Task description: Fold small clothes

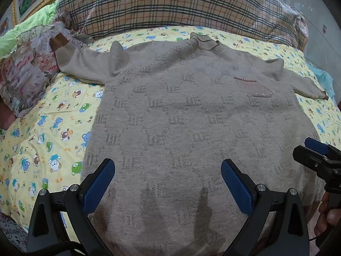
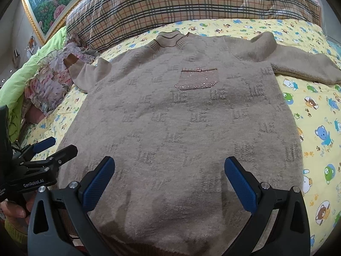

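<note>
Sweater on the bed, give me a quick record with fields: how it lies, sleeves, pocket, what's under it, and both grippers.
garment: beige knit sweater, spread flat, front up, collar at the far end
sleeves: both stretched outward
pocket: sparkly chest pocket
surface: yellow cartoon-bear sheet
behind: plaid pillow
left gripper: jaws open, above the hem, holding nothing
right gripper: jaws open, above the hem, holding nothing
folding: not started
</note>
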Available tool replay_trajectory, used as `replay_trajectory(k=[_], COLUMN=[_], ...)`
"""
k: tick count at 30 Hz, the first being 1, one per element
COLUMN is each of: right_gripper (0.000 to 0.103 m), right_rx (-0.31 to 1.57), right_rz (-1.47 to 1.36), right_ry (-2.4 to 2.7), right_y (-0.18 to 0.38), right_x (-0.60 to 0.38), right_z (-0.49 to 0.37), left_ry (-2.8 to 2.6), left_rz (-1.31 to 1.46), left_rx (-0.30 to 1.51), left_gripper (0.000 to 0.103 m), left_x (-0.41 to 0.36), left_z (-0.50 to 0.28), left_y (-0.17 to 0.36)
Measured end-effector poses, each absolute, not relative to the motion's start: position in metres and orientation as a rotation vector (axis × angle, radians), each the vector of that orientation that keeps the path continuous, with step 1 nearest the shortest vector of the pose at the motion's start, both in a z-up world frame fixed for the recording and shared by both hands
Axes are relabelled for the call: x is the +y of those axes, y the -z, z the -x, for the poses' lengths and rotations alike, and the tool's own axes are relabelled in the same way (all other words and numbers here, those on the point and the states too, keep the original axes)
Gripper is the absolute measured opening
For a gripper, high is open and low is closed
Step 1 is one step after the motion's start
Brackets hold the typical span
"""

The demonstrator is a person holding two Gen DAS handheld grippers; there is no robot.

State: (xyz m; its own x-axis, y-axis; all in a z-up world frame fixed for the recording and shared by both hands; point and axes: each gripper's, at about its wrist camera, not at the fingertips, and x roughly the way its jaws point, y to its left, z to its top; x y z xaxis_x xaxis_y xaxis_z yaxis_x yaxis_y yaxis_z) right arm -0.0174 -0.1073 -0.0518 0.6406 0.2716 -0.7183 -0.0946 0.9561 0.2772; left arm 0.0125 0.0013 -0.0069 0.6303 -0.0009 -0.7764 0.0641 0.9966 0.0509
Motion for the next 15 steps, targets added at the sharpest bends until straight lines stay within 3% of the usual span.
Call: replay_trajectory(k=[15], right_gripper=[0.103], right_rx=[0.819], right_rz=[-0.341], right_ry=[-0.076], right_y=[0.04], right_x=[-0.199], right_z=[-0.005], left_ry=[0.041], left_rz=[-0.066], left_rx=[0.908], left_gripper=[0.1], left_x=[-0.005], left_z=[-0.06], left_y=[0.0])
